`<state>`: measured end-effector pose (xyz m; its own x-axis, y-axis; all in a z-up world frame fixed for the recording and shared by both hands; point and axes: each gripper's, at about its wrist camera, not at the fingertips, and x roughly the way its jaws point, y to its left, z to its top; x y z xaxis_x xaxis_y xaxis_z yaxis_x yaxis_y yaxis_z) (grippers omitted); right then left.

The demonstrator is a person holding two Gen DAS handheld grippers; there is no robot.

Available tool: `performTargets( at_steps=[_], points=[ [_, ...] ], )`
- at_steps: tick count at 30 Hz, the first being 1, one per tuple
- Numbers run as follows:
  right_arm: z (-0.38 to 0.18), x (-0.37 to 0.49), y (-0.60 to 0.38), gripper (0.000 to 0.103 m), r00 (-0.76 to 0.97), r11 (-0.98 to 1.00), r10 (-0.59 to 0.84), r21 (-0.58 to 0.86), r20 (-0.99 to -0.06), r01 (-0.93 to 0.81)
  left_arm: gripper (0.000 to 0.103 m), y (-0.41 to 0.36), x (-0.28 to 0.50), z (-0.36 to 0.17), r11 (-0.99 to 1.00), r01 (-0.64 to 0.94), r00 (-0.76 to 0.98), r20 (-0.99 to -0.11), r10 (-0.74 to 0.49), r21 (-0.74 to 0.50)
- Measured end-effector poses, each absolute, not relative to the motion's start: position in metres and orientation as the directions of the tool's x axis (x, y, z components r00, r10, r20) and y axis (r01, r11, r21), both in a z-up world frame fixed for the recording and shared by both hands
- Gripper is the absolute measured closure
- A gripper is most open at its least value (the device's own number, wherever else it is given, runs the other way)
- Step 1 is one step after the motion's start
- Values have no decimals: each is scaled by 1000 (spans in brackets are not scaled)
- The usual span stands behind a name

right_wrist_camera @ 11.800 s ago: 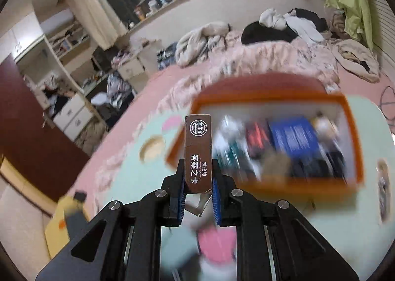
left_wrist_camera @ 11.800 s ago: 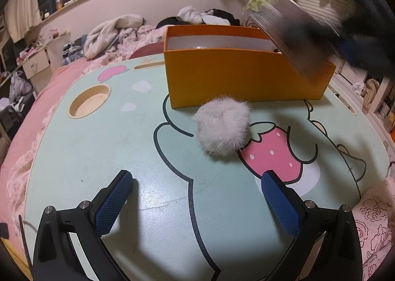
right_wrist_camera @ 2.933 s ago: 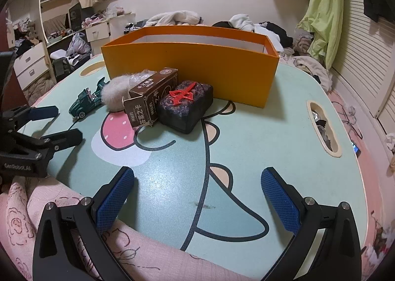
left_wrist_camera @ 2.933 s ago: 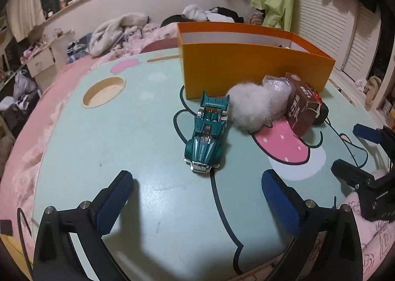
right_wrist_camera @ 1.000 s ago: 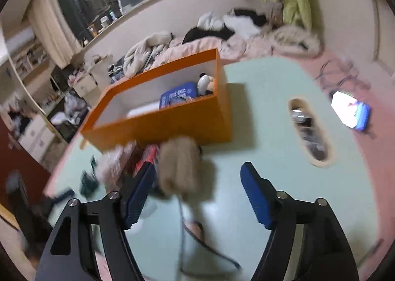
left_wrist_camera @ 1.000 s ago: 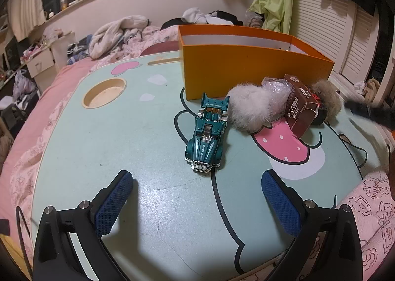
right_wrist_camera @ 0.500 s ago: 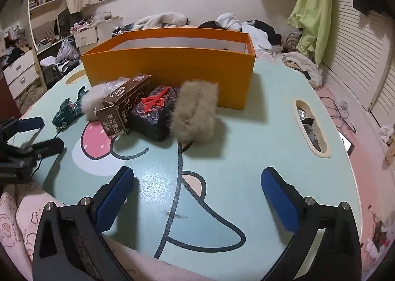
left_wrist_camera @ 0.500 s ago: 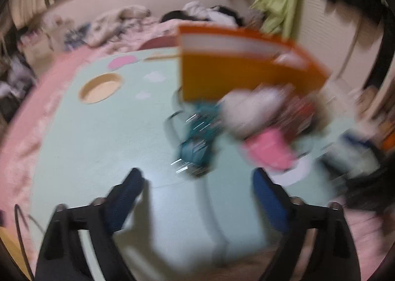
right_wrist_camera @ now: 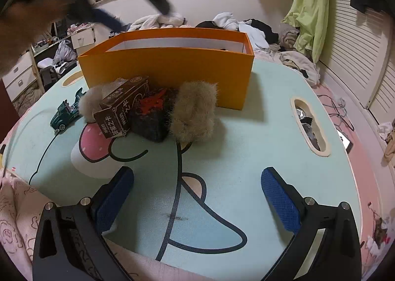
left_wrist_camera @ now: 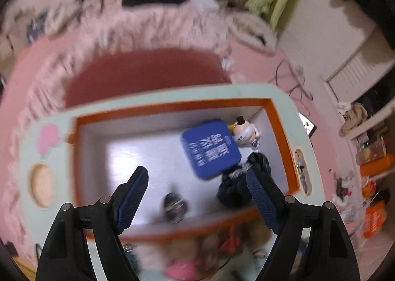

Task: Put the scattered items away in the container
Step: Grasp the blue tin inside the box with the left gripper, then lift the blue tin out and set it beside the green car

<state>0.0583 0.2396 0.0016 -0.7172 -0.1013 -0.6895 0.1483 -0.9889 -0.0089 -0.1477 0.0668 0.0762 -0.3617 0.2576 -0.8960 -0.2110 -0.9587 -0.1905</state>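
the left gripper (left_wrist_camera: 197, 188) hangs over the orange box (left_wrist_camera: 280, 127), jaws closing on nothing, while the right gripper (right_wrist_camera: 197, 200) waits wide open short of the pile, toy car (right_wrist_camera: 65, 114), brown carton (right_wrist_camera: 121, 114) and fur puff (right_wrist_camera: 193, 113) on the table (right_wrist_camera: 246, 147), so a blurred grab could knock the box.

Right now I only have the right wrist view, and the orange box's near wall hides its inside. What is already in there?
Observer: A blue packet lies on the white floor of the box, toward its right end.
Reviewer: Anything else near it?
Observer: A small white figure with a black hat sits in the far right corner, right beside the packet.
Reviewer: Is the left gripper carrying something over?
Observer: No. The left gripper is above the box, its jaws closing with nothing between them.
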Motion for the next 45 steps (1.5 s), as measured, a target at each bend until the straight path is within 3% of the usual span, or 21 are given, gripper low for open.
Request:
performTargets(
  at_steps=[2,5,8,11,14,18,26,29,33,39,42,45],
  points=[
    [1,59,239,1,-718,-989,-102,-8,-689,148,21,81,-165,60,-967,-177,-299,-926,230,-183],
    [2,60,239,1,-718,-989,-102,-9,-688,149,20,106,-183,39,-984,-169,-283,-953,107,-60],
    [2,61,239,1,-717,-989,-104,-6,-689,149,19,117,-192,30,-982,-182,-260,-960,100,-53],
    [3,61,238,1,-719,-989,-105,-5,-687,150,21,125,-192,25,-976,-212,-292,-956,22,42],
    [4,62,238,1,-718,-989,-107,-3,-687,150,35,114,-191,29,-975,-222,-301,-952,44,25],
    [5,62,238,1,-719,-989,-107,-3,-687,150,35,75,-186,47,-971,-191,-344,-917,201,-141],
    [4,62,238,1,-719,-989,-107,-3,-687,151,35,-6,-80,133,-886,-246,-581,-671,460,-394],
    [5,62,238,1,-719,-989,-107,-3,-687,150,35,-16,-32,134,-891,-241,-600,-663,449,-385],
    [4,62,238,1,-719,-989,-107,-3,-687,151,35,-22,10,96,-905,-215,-557,-715,422,-367],
    [4,62,239,1,-719,-988,-108,-3,-686,152,35,-2,6,39,-903,-207,-474,-768,430,-377],
    [5,63,239,1,-720,-988,-108,-3,-686,151,33,11,14,43,-924,-229,-517,-767,381,-305],
    [4,63,238,1,-720,-989,-107,-4,-686,150,25,7,27,56,-945,-235,-591,-738,325,-227]
  ],
)
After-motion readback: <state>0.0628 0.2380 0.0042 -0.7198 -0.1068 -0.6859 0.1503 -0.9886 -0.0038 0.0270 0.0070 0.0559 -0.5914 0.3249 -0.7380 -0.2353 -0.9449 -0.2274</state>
